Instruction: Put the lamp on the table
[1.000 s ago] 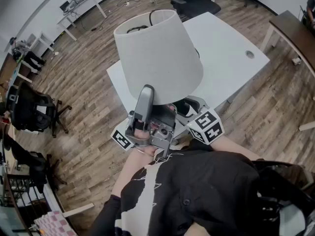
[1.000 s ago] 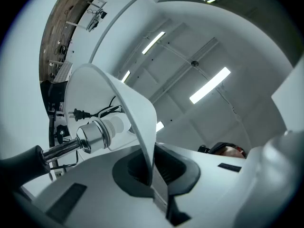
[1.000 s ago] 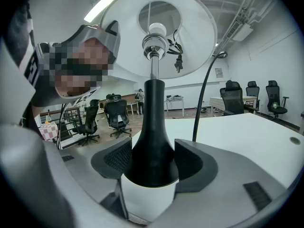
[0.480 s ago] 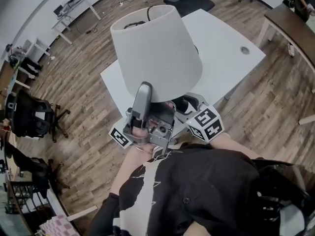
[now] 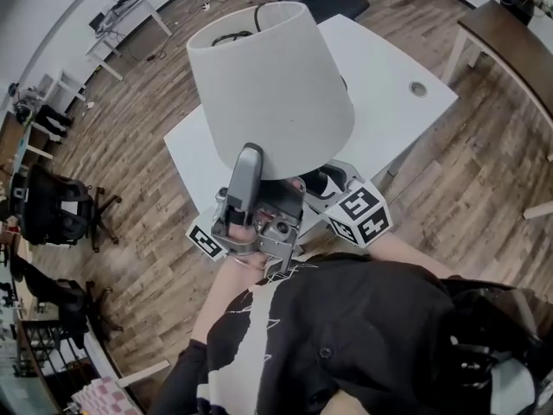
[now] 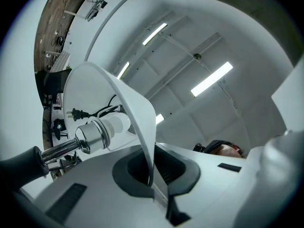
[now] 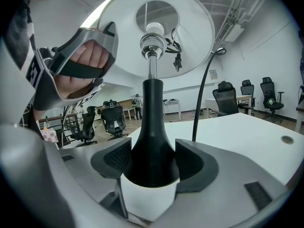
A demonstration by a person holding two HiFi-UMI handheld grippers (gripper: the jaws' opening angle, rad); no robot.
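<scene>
Currently lamp is held at near edge of broad white table.

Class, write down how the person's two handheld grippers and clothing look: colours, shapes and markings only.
Both the left gripper and the right gripper have smooth pale grey bodies ending in dark, curved fingers with textured pads. Each carries a white cube printed with black square markers. The person wears a black top with a white pattern.
</scene>
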